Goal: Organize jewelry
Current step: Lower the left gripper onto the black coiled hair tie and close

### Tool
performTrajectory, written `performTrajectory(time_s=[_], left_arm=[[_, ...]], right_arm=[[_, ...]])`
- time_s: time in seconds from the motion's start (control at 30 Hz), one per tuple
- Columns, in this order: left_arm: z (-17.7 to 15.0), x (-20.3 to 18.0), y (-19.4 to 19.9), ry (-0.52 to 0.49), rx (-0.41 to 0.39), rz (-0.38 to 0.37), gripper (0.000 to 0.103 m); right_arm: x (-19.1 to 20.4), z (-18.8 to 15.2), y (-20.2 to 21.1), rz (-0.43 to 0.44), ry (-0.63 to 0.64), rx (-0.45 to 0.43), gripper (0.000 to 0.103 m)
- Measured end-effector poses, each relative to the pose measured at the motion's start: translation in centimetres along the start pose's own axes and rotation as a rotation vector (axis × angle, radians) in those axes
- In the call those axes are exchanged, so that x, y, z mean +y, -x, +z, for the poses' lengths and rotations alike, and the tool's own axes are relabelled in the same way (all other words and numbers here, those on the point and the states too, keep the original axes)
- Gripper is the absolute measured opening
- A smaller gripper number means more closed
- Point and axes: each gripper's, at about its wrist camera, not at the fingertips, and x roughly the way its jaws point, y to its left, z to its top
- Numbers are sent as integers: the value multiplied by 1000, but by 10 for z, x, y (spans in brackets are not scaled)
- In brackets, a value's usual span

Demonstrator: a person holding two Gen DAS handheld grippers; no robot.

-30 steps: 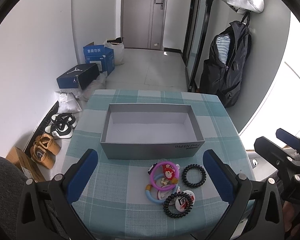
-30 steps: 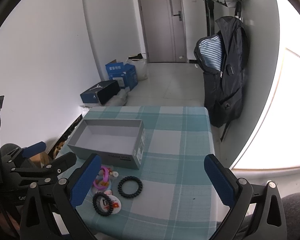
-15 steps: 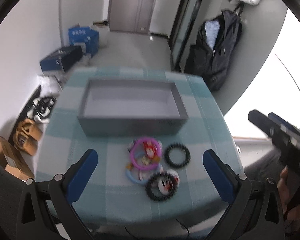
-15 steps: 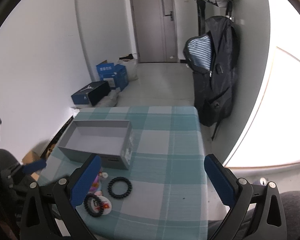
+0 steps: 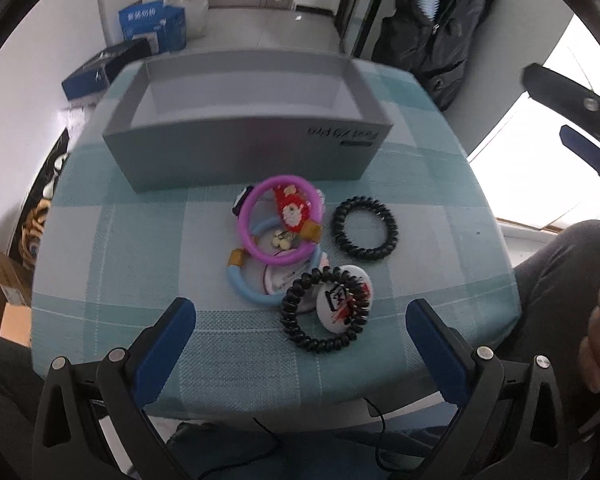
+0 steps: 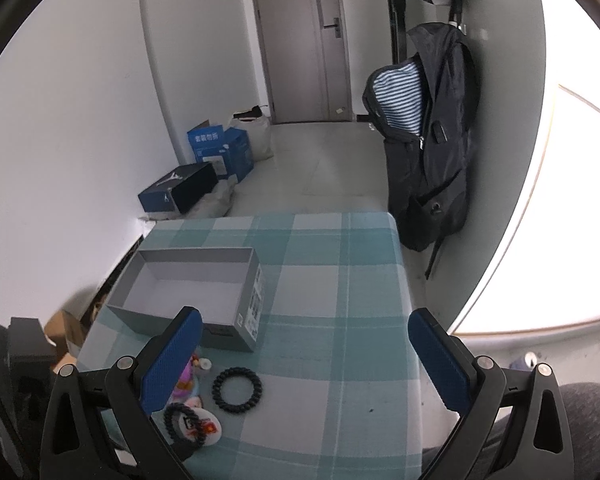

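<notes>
While both hand-held grippers (image 5: 300, 334) (image 6: 304, 346) hang released, two black coil ties (image 5: 365, 227), one grey box (image 5: 244, 152), two bangles (image 5: 282, 220).

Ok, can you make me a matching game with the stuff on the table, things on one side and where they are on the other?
Things:
1. grey box
2. purple ring
3. light blue ring
4. round badge

Places:
A. partly under the purple ring
B. lying in the nearer black coil hair tie
C. behind the pile, nothing inside
D. on top of the pile, left of the lone black hair tie

Pairs: 1-C, 2-D, 3-A, 4-B
</notes>
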Motion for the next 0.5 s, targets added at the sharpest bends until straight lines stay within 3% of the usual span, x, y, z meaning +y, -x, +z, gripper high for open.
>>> performTrajectory(time_s=[0.3, 0.5], left_arm=[[-2, -10, -18, -3, 75, 31, 101], [-4, -12, -13, -17, 74, 47, 79]], right_arm=[[-10, -4, -5, -23, -4, 25, 103], [-16, -5, -6, -29, -24, 39, 103]])
